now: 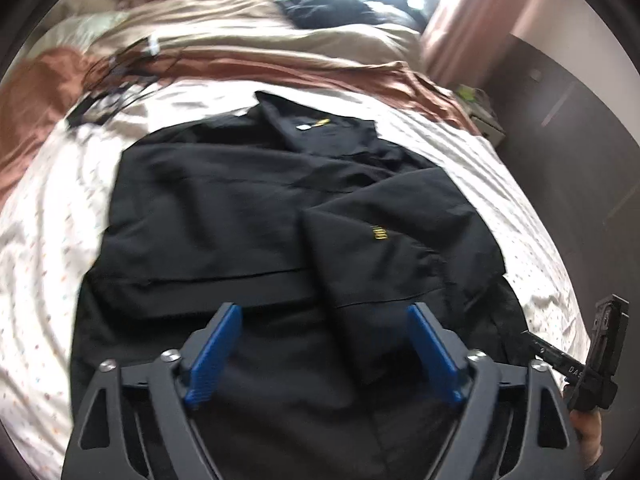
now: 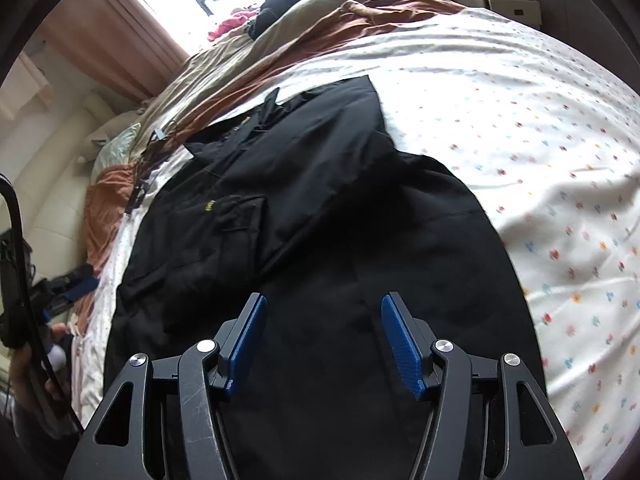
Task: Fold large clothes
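Left wrist view: my left gripper hangs above the near end of the black jacket, its blue pads spread wide with nothing pinched, only dark cloth lying below the gap. The jacket lies flat on the flowered sheet, collar at the far end ahead of my jaws, and a sleeve with a small yellow mark is laid slantwise across the body, its end reaching toward my right pad. In the right wrist view, my right gripper is also spread, less widely, and holds nothing; the jacket's hem area sits directly beneath it, and the bare sheet begins just off my right pad. As I judge it, the sleeves are in and the next thing is to fold the body lengthwise from hem toward collar. To do that well I want each gripper to come down on a hem corner, left jaws toward the outer left edge, right jaws toward the outer right edge, so the fabric lifts evenly. I should bite only the jacket layers and not catch the sheet under them. The folded sleeve is loose, so I should lift slowly and keep the hem taut between my two hands, or it may slide off the body. The cloth looks slick and thin, so a deep bite beats a fingertip pinch. The brown blanket beyond the collar leaves room to lay the fold down.
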Tool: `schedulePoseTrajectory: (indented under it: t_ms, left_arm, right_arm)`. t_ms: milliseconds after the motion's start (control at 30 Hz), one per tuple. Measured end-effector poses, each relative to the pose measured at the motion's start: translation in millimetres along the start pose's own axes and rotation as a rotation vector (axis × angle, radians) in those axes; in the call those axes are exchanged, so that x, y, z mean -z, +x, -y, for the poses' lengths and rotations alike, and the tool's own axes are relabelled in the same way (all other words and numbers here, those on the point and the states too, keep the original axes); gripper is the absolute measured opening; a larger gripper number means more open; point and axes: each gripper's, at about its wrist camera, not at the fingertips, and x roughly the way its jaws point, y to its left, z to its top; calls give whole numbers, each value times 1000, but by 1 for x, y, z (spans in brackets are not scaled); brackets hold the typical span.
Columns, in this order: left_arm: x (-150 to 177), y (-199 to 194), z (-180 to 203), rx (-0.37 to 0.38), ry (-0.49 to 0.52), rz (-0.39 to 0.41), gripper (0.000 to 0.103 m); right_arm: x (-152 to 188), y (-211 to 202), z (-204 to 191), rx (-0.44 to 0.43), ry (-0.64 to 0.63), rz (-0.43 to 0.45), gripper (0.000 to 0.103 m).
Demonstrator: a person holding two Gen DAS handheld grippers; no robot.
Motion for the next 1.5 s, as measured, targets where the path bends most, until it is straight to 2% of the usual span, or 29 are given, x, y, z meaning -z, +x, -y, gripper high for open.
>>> schedulePoseTrajectory:
  t_ms: [233,400,467,600,667,700,733,767,800,833,1000,1167,1267,1467,1500]
  left_arm:
    - [2,48,74,60,125,-55,87]
    - [10,94,126,76,218,-131,87]
    - [14,109,139,59,252,-157,87]
    - [24,141,150,-31,317,-214,85]
    - [31,149,146,-64,332,-217,72]
    - [32,148,142,-69,330,-209,62]
    - [31,147,139,-47,320,-205,56]
    - [30,142,134,0,300,-202,50]
    - [28,138,131,40,285,-205,39]
    - [27,135,130,53,279,-205,35]
    - [13,104,116,107,217,-157,34]
    - [1,81,96,154,144,-124,33]
    - [-5,62,80,145,121,-81,27]
    - [-18,15,34,114,44,26,23]
    - [-18,8,24,98,31,37,15]
  right_arm:
    - [3,-9,31,47,3,8,60]
    - [5,-16,54,66,20,16,60]
    - [5,-19,62,66,31,19,60]
    - [7,-25,75,66,54,27,60]
    - [7,-26,76,66,55,31,60]
    - [7,-26,76,66,54,32,60]
    - [7,-26,75,64,52,33,60]
    - [6,-26,74,62,49,34,60]
    - [5,-25,72,61,45,35,60]
    - [4,-24,70,59,40,35,60]
    - [-5,-18,56,42,17,38,60]
    - [-16,-4,47,64,4,17,60]
    - [-21,2,42,82,-17,14,60]
    - [-35,13,32,110,-32,5,60]
    - [-37,15,30,112,-37,4,60]
